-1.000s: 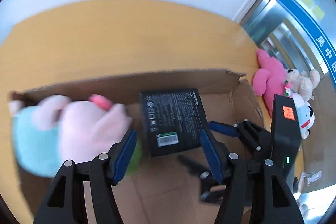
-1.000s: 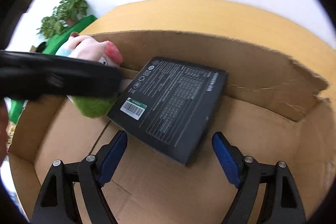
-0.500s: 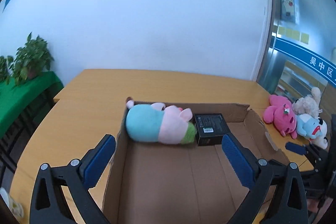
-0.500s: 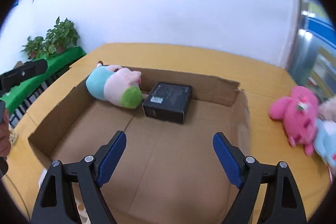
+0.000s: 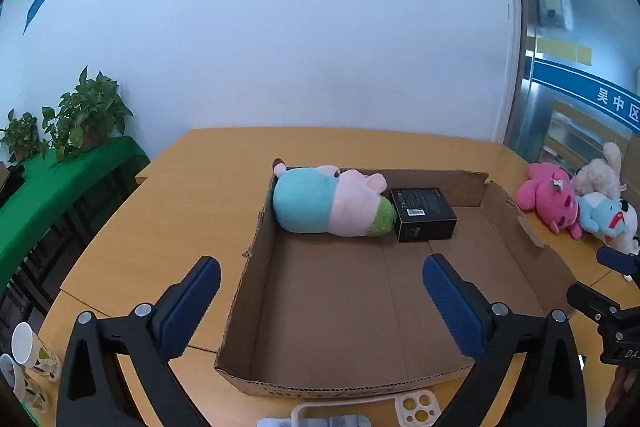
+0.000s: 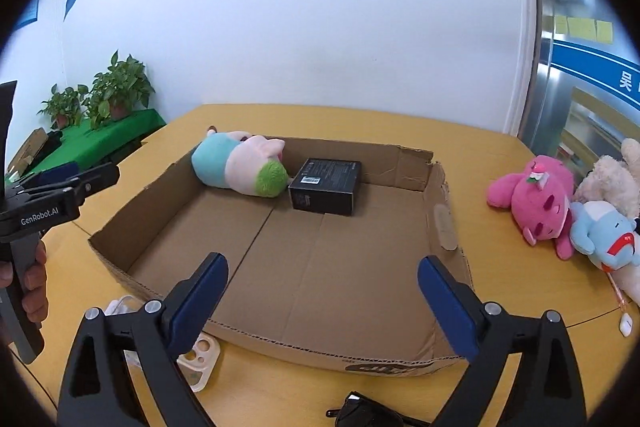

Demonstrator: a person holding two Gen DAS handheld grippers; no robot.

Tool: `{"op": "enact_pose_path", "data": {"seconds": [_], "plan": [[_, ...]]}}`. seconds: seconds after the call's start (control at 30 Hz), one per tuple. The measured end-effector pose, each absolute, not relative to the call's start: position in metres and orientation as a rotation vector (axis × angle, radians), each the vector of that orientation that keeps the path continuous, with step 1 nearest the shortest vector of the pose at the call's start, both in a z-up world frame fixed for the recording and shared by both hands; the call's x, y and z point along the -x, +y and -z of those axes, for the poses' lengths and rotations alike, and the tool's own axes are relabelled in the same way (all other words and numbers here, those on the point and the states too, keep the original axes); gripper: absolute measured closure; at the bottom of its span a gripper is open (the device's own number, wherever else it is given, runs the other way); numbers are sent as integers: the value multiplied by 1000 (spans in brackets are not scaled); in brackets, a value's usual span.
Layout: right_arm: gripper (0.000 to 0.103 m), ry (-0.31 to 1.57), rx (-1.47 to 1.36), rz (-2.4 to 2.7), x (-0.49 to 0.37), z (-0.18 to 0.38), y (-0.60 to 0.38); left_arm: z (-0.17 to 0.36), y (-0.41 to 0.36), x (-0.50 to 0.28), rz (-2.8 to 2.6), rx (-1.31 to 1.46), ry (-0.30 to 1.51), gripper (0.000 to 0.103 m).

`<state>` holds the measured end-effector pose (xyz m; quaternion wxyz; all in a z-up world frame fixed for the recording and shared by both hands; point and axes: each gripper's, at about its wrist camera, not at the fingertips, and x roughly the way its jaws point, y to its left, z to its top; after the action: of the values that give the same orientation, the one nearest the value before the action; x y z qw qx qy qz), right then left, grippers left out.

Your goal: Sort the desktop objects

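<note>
An open cardboard box [image 5: 256, 263] [image 6: 132, 211] lies on the wooden table. Inside at its far end lie a pink, teal and green plush toy [image 5: 328, 203] [image 6: 240, 167] and a black carton [image 5: 422, 213] [image 6: 326, 185], side by side and touching. My left gripper [image 5: 320, 291] is open and empty, held back above the box's near end. My right gripper [image 6: 322, 287] is open and empty, also above the near end. The left gripper's body shows at the left edge of the right wrist view [image 6: 48, 203].
A pink plush [image 5: 550, 197] [image 6: 532, 199], a blue-white plush [image 5: 608, 217] [image 6: 604, 233] and a cream plush [image 6: 612, 179] lie on the table right of the box. A cream phone case [image 5: 416, 405] [image 6: 200, 359] and black sunglasses [image 6: 364, 413] lie near the front edge. Paper cups [image 5: 28, 351] stand at left.
Both grippers have pulled back and up from the far end of the box, where they were close over the black carton and plush. Both objects stay in the box.
</note>
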<state>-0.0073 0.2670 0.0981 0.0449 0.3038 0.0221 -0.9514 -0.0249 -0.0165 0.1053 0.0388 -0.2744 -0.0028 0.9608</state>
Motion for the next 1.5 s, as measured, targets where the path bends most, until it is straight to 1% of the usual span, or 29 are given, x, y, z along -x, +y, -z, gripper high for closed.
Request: {"op": "enact_pose_path", "data": {"seconds": [0.13, 0.27, 0.5, 0.67, 0.9, 1.03, 1.17, 1.2, 1.27, 1.33, 1.47, 1.5], "plan": [[6, 83, -938, 2922, 5, -91, 265, -102, -14, 17, -2936, 847, 19, 1], [6, 47, -936, 2907, 1, -89, 270, -97, -10, 15, -2937, 861, 48, 1], [5, 13, -910, 2885, -6, -87, 297, -90, -4, 16, -2906, 876, 22, 1], [6, -13, -1052, 2781, -20, -53, 347, -81, 0, 6, -2877, 903, 32, 1], [5, 52, -1283, 2633, -38, 0, 394, -50, 4, -5, -2764, 1032, -39, 1], [6, 17, -1342, 2542, -45, 22, 383, -36, 14, -12, -2701, 1086, -50, 1], [5, 15, -1304, 2394, -67, 30, 339, -31, 23, -18, -2661, 1096, -56, 1], [5, 42, -1279, 2365, -77, 30, 323, -29, 24, -18, -2654, 1100, -65, 1], [5, 98, -1252, 2377, -89, 29, 307, -28, 24, -19, -2639, 1105, -93, 1], [5, 115, -1253, 2423, -94, 28, 300, -26, 28, -19, -2608, 1113, -119, 1], [6, 89, -1281, 2501, -90, 31, 295, -21, 46, -16, -2529, 1133, -126, 1], [7, 57, -1294, 2531, -85, 31, 296, -19, 51, -15, -2503, 1134, -129, 1]]}}
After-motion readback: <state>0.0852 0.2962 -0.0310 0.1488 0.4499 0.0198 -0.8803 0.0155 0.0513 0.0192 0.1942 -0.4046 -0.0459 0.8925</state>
